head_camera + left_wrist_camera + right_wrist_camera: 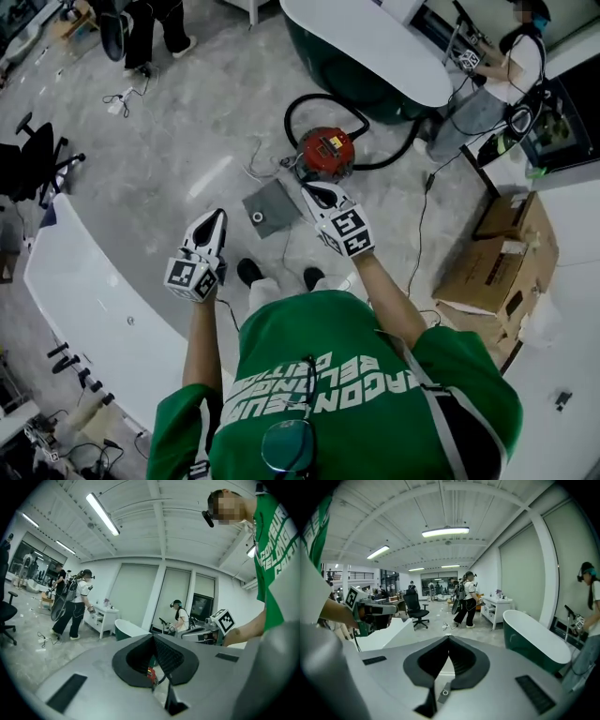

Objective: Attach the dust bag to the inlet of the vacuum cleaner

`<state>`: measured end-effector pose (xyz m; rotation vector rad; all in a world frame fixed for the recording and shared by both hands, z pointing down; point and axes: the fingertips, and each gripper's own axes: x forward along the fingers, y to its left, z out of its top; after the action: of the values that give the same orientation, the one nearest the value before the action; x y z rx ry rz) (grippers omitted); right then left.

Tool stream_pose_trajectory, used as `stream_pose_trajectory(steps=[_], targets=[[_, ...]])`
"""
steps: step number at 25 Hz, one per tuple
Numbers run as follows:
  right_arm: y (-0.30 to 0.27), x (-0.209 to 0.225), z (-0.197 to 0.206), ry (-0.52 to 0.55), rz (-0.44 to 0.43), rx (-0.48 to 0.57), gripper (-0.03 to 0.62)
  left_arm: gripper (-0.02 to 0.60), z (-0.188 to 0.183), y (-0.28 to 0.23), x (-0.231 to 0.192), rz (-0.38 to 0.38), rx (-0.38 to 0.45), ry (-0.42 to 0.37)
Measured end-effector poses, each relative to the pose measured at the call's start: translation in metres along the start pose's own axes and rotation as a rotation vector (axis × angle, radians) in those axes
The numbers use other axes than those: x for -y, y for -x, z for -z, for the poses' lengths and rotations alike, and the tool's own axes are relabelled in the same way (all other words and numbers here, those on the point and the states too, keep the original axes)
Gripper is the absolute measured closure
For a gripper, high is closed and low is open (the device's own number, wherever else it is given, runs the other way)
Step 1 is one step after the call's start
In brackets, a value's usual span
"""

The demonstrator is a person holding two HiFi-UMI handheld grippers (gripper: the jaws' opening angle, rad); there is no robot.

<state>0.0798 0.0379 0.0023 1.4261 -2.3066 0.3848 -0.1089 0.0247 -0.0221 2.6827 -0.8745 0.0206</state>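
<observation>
Grippers shut and empty over the concrete floor

I hold both tools out ahead of me at about waist level. My left gripper point(220, 216) has its jaws pressed together with nothing in them, and my right gripper point(307, 189) is the same: black pads meeting at the tips, nothing caught between.

The dust bag point(272, 208) lies flat on the floor point(187, 131) just ahead of my shoes point(249, 272). It is a grey square with a small round collar near one edge. In the head view my right gripper hangs over its far corner. The vacuum cleaner point(325, 153) stands just beyond the bag, a red canister with its black hose point(323, 101) looping out behind it. I cannot tell whether bag and canister touch.

The floor is polished grey concrete, glossy enough to throw back the ceiling lights, with loose cables trailing across it. To my left runs a long curved white counter point(84, 291). A black office chair point(36, 159) sits past its far end. Beyond the vacuum is a dark green tub point(375, 47) with a white top, and cardboard boxes point(502, 258) are stacked on my right. Other people stand about the room – one by a white side table point(497, 605), another near the tub. Strip lights run along the ribbed white ceiling point(440, 508).
</observation>
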Motion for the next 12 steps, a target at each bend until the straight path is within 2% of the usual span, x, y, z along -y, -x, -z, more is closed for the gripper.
stream_pose_trajectory(steps=[5, 12], targets=[[-0.033, -0.023, -0.008, -0.003, 0.044, -0.025, 0.588, 0.578, 0.004, 0.003, -0.047, 0.062, -0.029, 0.007], [-0.061, -0.035, -0.004, -0.025, 0.106, -0.059, 0.588, 0.578, 0.013, -0.003, -0.081, 0.127, -0.055, 0.031]])
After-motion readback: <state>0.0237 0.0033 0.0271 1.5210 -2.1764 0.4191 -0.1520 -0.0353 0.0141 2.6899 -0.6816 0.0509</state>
